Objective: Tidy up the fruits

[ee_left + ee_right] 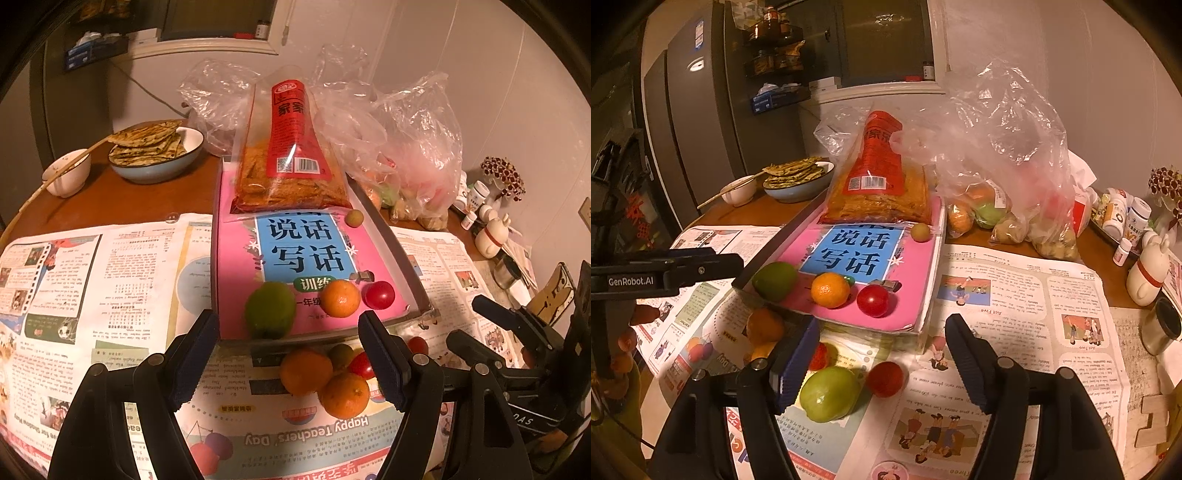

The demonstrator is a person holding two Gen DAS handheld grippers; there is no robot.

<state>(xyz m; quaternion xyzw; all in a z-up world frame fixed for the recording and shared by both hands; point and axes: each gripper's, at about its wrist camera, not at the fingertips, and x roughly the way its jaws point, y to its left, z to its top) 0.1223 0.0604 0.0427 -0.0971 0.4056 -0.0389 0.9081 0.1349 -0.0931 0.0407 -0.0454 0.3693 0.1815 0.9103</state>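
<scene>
Black-armed, both the left gripper point(288, 356) and right gripper point(882, 363) gape wide, empty, above loose fruit on newspaper point(1015, 295).

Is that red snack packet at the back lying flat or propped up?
Propped up. The snack packet rests its bottom edge on the pink book, its red top rising against the plastic bags.

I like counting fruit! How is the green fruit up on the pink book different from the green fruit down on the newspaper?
The green fruit on the pink book sits raised, beside an orange. The green fruit on the newspaper lies lower, between the right gripper fingers, near a tomato. Both are green, roundish and ungripped.
</scene>
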